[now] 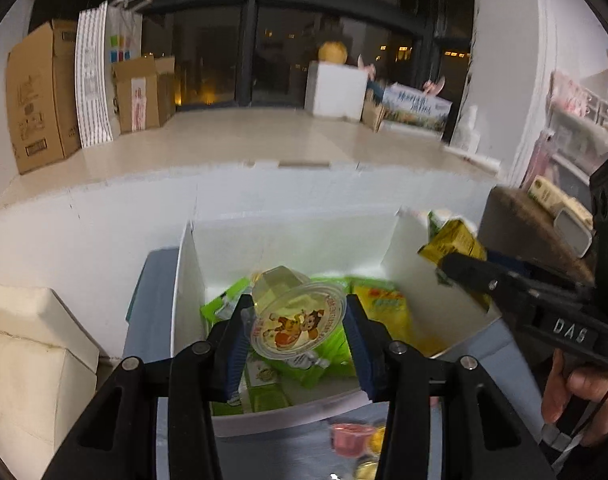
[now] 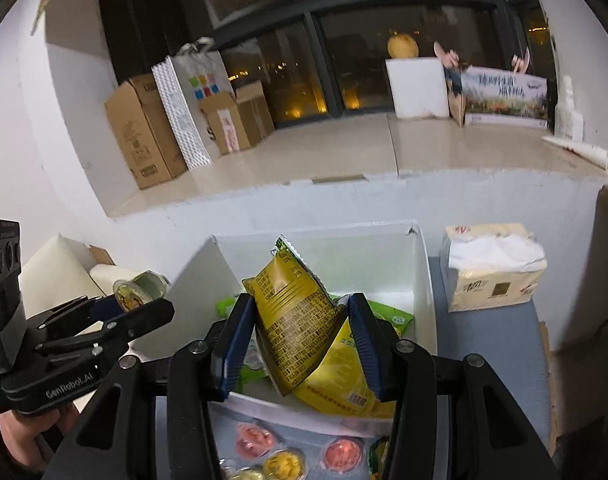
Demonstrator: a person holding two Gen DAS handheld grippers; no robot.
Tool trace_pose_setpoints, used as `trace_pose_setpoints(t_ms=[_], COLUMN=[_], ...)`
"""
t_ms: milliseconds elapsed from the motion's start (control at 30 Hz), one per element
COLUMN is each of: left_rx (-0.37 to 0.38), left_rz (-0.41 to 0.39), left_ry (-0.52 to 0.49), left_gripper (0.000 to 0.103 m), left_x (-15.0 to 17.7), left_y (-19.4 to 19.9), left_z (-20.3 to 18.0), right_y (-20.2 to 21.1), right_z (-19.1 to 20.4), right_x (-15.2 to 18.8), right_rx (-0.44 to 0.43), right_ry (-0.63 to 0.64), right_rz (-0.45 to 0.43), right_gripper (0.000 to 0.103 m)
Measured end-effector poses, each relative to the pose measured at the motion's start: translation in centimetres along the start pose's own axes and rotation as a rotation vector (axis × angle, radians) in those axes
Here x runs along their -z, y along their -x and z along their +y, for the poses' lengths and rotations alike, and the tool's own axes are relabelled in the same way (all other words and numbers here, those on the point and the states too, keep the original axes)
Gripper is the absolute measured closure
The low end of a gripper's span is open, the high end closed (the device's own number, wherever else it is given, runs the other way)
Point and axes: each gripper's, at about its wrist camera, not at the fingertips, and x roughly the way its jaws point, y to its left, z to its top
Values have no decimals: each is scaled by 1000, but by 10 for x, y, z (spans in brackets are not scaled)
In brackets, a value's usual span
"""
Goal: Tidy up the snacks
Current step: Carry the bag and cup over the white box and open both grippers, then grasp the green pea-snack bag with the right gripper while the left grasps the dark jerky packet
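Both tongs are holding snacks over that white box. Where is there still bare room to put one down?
Inside the white box, bare floor shows along the back wall, behind the green packets. The blue table between box and tissue pack is free. The front strip, with the jelly cups, is crowded.

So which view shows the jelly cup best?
The left wrist view: the jelly cup sits centred between the left gripper's pads, its printed lid facing the camera. The right wrist view shows it only small, side-on, at the left edge.
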Motion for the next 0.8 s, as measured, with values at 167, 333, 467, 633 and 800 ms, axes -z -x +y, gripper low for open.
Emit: trace_pose_setpoints(t_ms=[167, 333, 467, 633, 800], left_rx=[-29, -29, -40, -31, -44], left_rz=[30, 30, 8, -14, -49], left_ry=[-2, 29, 32, 19, -25], left_gripper=[0, 0, 0, 0, 0], left_x=[10, 15, 20, 28, 48], left_y=[-18, -13, 3, 34, 78], left_z=[11, 19, 17, 5, -18], right_y=[-11, 0, 17, 58, 105], right_z=[-19, -24, -22, -17, -12], right_x=[10, 15, 20, 29, 46], right_rx=[20, 2, -24, -47, -43], right_ry=[-79, -112, -109, -74, -27], right_rz=[-2, -14, -29, -72, -119], right_gripper=[5, 5, 2, 0, 0])
